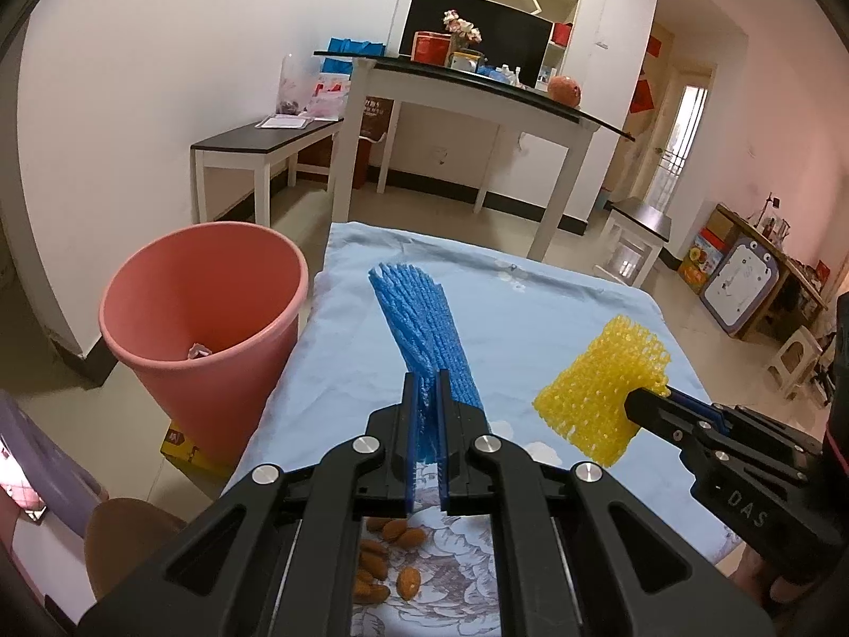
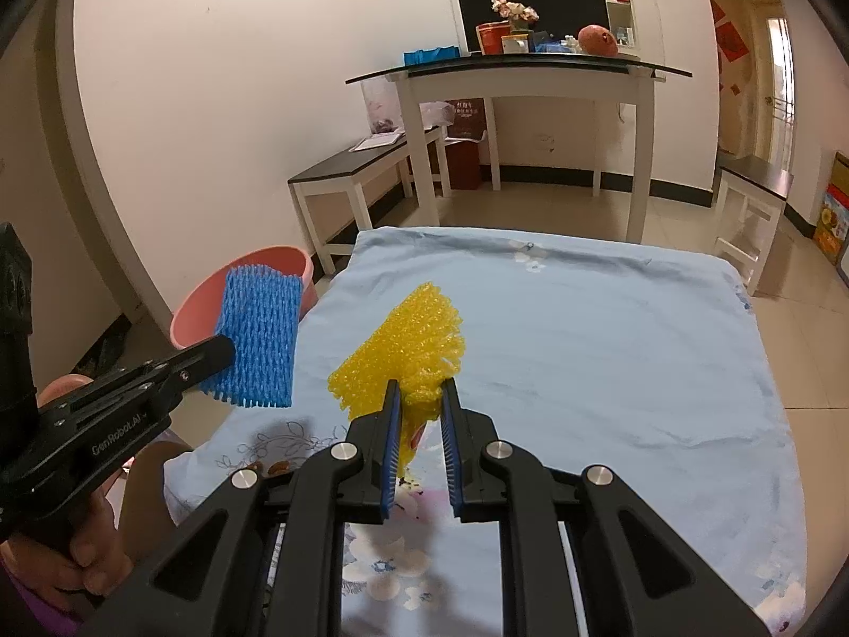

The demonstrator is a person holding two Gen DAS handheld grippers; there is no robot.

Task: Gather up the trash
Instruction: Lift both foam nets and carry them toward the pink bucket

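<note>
My left gripper (image 1: 426, 377) is shut on a blue foam fruit net (image 1: 419, 329), which sticks up and forward above the table. The same blue net (image 2: 258, 342) shows at the left of the right wrist view, in front of the pink bucket (image 2: 254, 268). My right gripper (image 2: 419, 385) is shut on a yellow foam net (image 2: 403, 342), held over the blue floral cloth (image 2: 583, 329). In the left wrist view the yellow net (image 1: 602, 385) hangs at the right from the right gripper's fingers (image 1: 652, 409). The pink bucket (image 1: 175, 297) stands on the floor left of the table, with a small scrap inside.
Several almonds (image 1: 387, 557) lie on the cloth (image 1: 530, 308) under my left gripper. A yellow box (image 1: 185, 448) sits under the bucket. White tables with dark tops (image 1: 467, 90) stand behind, a low bench (image 1: 254, 143) on the left. A hand (image 2: 79, 547) holds the left gripper.
</note>
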